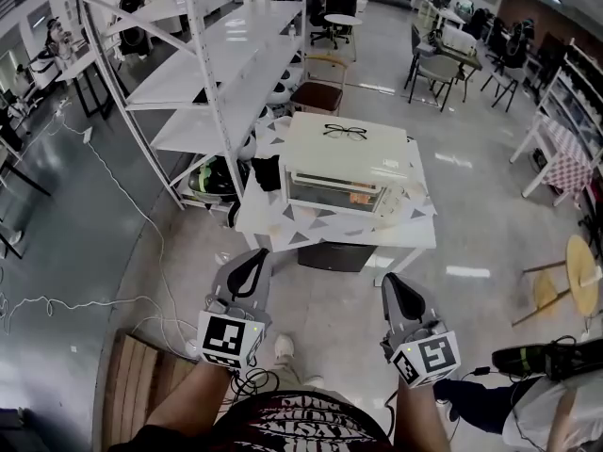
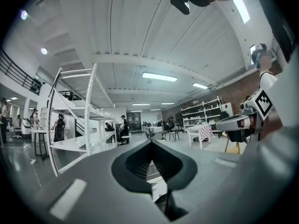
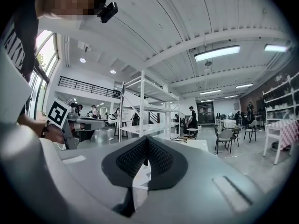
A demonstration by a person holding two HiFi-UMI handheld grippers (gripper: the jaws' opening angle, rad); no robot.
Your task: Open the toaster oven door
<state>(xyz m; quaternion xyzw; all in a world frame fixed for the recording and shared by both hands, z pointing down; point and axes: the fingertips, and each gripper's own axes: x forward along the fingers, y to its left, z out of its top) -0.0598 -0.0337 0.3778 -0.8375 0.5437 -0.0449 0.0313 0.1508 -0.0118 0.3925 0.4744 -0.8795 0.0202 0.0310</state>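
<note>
Left gripper closed, toaster oven seemingly shut

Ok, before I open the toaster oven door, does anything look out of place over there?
Yes: a pair of glasses lies on top of the toaster oven, toward its far edge. That is an odd place for them, and they might slide if the oven is jolted. Nothing looks spilled or damaged.

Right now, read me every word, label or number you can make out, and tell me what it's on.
No text reads clearly.
Shirt: white lettering, too warped and cut off to read.
Left cube, right cube: black square patterns only, no letters.
Toaster oven: no label legible.
</note>
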